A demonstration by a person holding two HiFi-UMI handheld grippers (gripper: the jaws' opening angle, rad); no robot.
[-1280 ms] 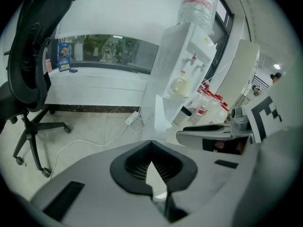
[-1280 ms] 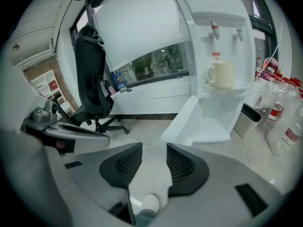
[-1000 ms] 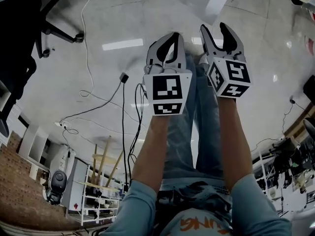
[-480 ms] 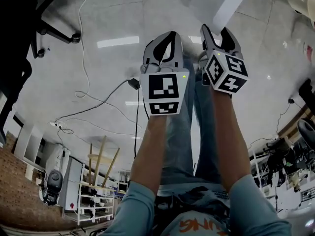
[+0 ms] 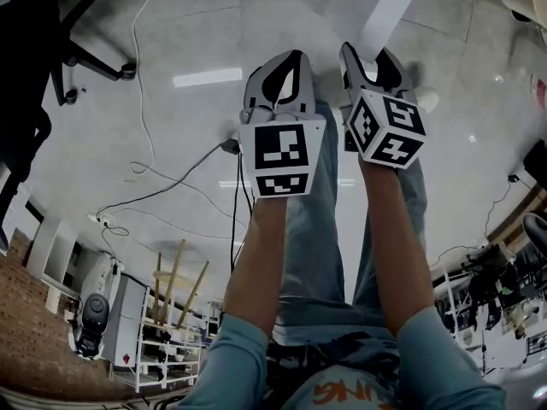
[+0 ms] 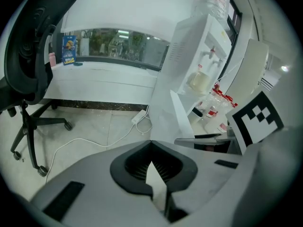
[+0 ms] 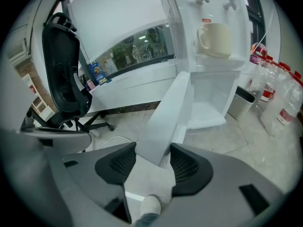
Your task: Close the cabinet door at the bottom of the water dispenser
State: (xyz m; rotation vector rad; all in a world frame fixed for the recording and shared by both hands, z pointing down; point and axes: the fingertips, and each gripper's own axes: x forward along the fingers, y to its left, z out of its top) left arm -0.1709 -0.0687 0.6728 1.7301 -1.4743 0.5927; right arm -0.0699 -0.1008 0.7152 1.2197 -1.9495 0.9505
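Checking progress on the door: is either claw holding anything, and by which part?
Nothing is held. The left claw is shut and empty; the right claw is open, with the cabinet door seen between its jaws but not gripped.

left gripper (image 5: 287,58), right gripper (image 5: 367,52), nearer cabinet door (image 5: 386,8)

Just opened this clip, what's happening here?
A person faces a white water dispenser with a tool in each hand. The cabinet door at its bottom hangs wide open, so the closing isn't done. The right tool has its jaws apart and, in its own view, lines up with the door's edge, but nothing is gripped. The left tool is shut and empty. Neither appears to touch the door.
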